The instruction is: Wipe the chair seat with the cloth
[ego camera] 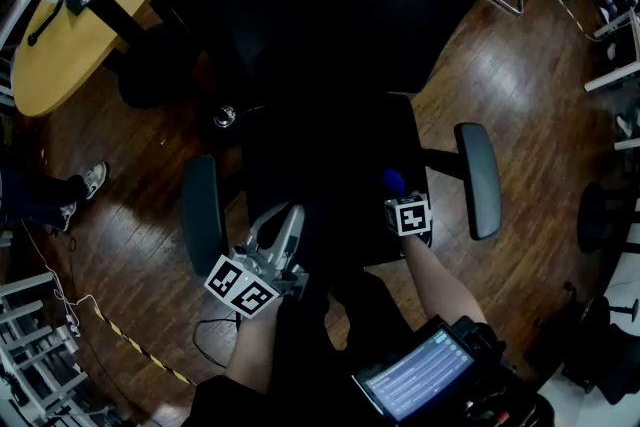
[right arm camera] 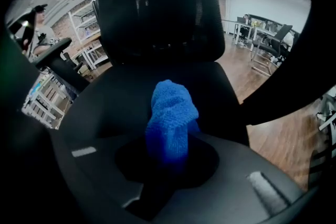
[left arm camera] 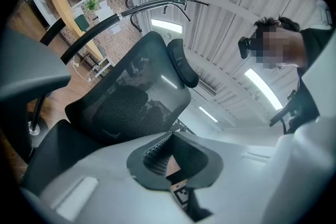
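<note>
Two grippers low at the 6 o'clock edge of the chair seat (ego camera: 330, 140). Right gripper (ego camera: 403, 203) at 4 o'clock of the seat, clamped on a bunched blue cloth (right arm camera: 170, 113), which pokes out past the jaws over the black cushion. Left gripper (ego camera: 285, 221) at 7 o'clock, jaws pressed together with nothing between, tilted up toward the backrest (left arm camera: 131, 97). Hemmed in by the left armrest (ego camera: 202, 213), just beside the left gripper, and the right armrest (ego camera: 478, 177), near the right one. Farther out: wooden table (ego camera: 70, 45) at 10 o'clock, shoes (ego camera: 92, 181) at 9, lit screen (ego camera: 415, 377) at 5.
</note>
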A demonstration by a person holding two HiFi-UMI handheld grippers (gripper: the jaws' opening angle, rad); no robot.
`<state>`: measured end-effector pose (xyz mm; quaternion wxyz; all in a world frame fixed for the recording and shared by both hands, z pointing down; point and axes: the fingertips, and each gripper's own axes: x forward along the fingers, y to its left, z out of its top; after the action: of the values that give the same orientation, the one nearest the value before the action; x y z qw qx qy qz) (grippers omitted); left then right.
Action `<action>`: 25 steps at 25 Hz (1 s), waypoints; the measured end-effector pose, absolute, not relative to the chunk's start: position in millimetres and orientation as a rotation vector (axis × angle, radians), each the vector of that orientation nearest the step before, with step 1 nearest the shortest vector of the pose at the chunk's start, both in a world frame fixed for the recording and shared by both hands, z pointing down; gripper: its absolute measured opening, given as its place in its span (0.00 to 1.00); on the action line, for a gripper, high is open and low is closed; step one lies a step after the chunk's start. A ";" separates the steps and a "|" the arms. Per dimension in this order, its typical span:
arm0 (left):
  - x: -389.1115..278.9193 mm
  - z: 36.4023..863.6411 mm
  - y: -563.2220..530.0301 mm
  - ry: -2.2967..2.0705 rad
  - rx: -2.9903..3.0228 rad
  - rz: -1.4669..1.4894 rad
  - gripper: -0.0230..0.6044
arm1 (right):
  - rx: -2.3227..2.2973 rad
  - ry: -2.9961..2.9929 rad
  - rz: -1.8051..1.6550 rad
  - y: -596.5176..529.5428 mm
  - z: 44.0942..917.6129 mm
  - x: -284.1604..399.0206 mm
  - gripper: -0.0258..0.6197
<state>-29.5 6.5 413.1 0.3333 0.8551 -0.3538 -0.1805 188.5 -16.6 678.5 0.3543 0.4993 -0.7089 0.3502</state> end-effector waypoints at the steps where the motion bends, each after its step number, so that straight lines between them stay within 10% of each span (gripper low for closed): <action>1: -32.3 411.9 7.6 -0.930 2.231 -0.473 0.02 | 1.253 -1.864 0.929 -13.7 680.3 170.9 0.11; 15: -82.3 406.5 19.9 -1.031 2.188 -0.504 0.02 | 0.516 -2.152 1.230 81.3 665.1 -127.8 0.11; 25: -78.7 415.6 15.0 -1.007 2.183 -0.493 0.02 | 0.565 -2.136 1.155 88.0 686.2 -108.4 0.11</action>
<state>-78.7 15.0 415.6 0.3368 0.8375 -0.3864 -0.1890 -108.4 88.0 686.2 0.3184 0.2148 -0.8121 0.4392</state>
